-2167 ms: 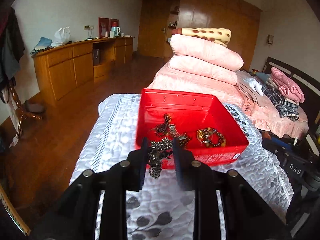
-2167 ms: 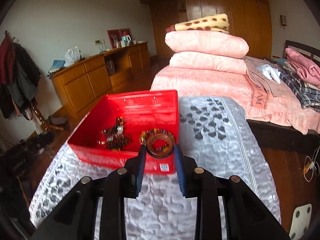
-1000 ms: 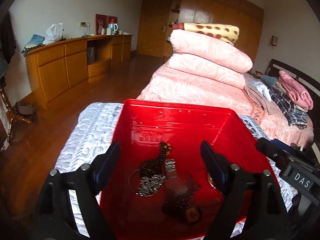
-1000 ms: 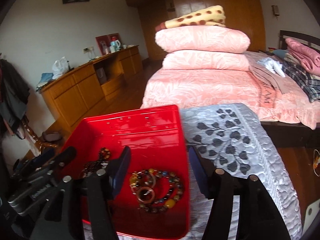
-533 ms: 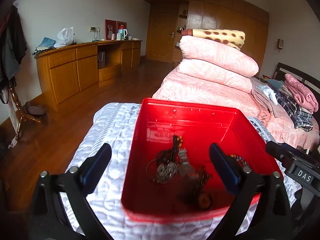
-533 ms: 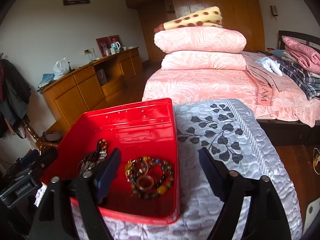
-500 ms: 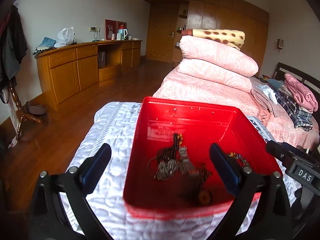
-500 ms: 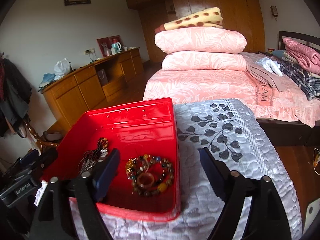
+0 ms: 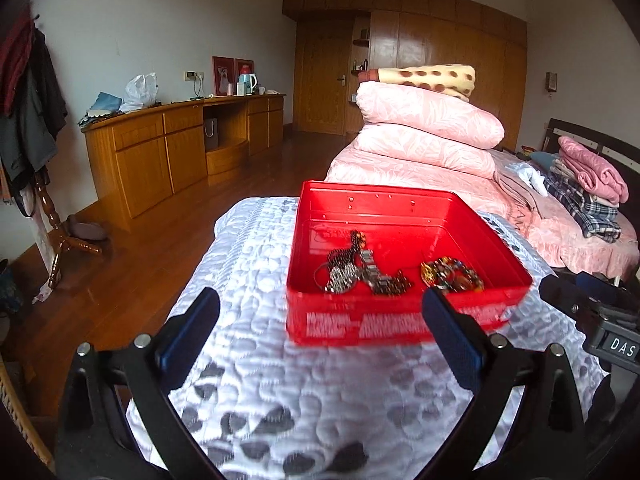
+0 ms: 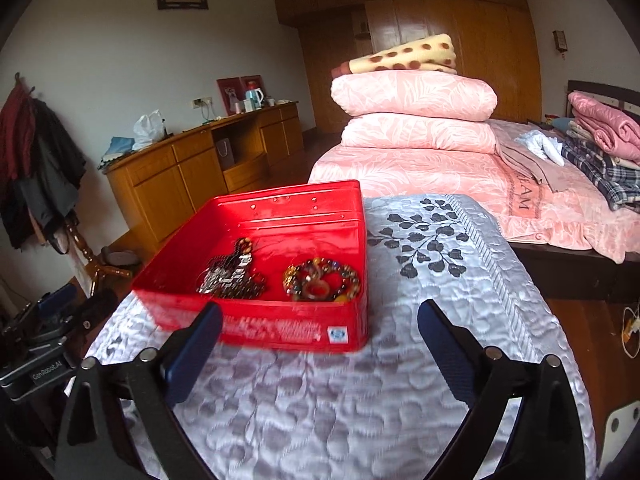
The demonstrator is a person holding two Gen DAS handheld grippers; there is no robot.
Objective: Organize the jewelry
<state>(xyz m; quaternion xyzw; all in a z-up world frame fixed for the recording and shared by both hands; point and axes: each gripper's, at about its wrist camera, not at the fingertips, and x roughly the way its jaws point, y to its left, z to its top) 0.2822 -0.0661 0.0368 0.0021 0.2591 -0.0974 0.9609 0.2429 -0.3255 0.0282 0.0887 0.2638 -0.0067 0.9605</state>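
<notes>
Both your grippers hang clear of the red tin [image 9: 404, 320], jaws spread wide, nothing between them. Left gripper [image 9: 320, 320]: the tin sits ahead of the jaws and a little toward the right finger, whose tip overlaps the tin's near wall in the left wrist view. Right gripper [image 10: 320, 330]: the tin lies ahead and toward the left finger; ahead of the right finger is only the quilted cover [image 10: 440, 288].

Contents, all inside the tin:
- chain tangle [image 9: 352, 272], dark and silvery links heaped together, ahead of your left jaws, near centre of the tin floor.
- beaded bracelet [image 10: 320, 276], coloured beads in a loop with an amber ring [image 10: 316, 290] lying inside it, ahead of your right jaws toward the left finger, near the tin's right wall.

Handling, as a judgement: all pieces are light. Chains are limp and will drape, snag on each other and drag neighbours out; pinch a bunched part, not a single strand. Bracelet likely keeps a loose loop; take it across the beads at its near edge. The ring looks stiff and smooth, so likely to slip; close the jaws across its rim. The tin is rigid and thin-walled, and may slide on the soft cover if you nudge it.

No loose jewelry shows on the cover, so the sorting looks about done.
</notes>
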